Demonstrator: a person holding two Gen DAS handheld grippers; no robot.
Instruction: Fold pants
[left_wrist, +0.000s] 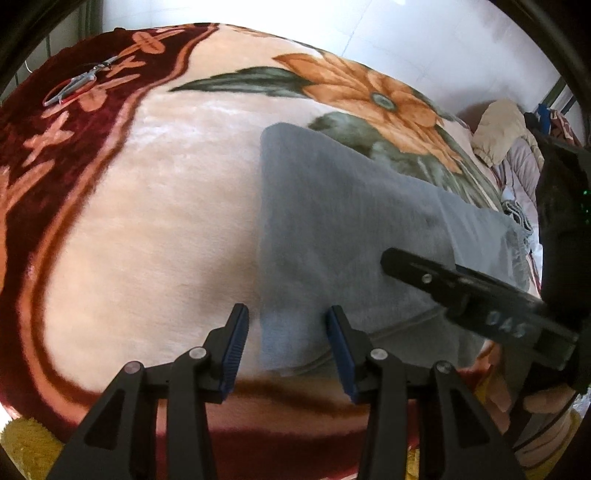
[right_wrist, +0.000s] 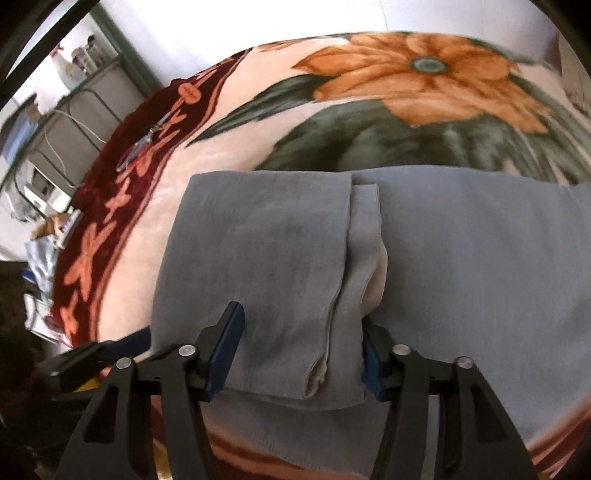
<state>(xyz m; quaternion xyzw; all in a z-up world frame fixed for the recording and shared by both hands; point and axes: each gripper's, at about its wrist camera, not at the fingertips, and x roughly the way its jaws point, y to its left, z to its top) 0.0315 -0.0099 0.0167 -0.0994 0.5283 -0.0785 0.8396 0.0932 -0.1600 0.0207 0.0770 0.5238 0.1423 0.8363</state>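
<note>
On blanket (right_wrist: 258, 110), pants (right_wrist: 280, 240) between right claw (right_wrist: 301, 343) fingers

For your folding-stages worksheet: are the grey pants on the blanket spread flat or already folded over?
Folded over, partly: on the grey pants a cuffed leg end lies on top of another layer.

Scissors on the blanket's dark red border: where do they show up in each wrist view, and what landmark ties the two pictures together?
Left wrist view: the scissors lie at upper left on the dark red border, far from the grey pants.
Right wrist view: the scissors appear blurred at upper left, on the same border, beyond the pants' left edge.
Shared landmark: the large orange flower printed on the blanket, upper right in both.
</note>
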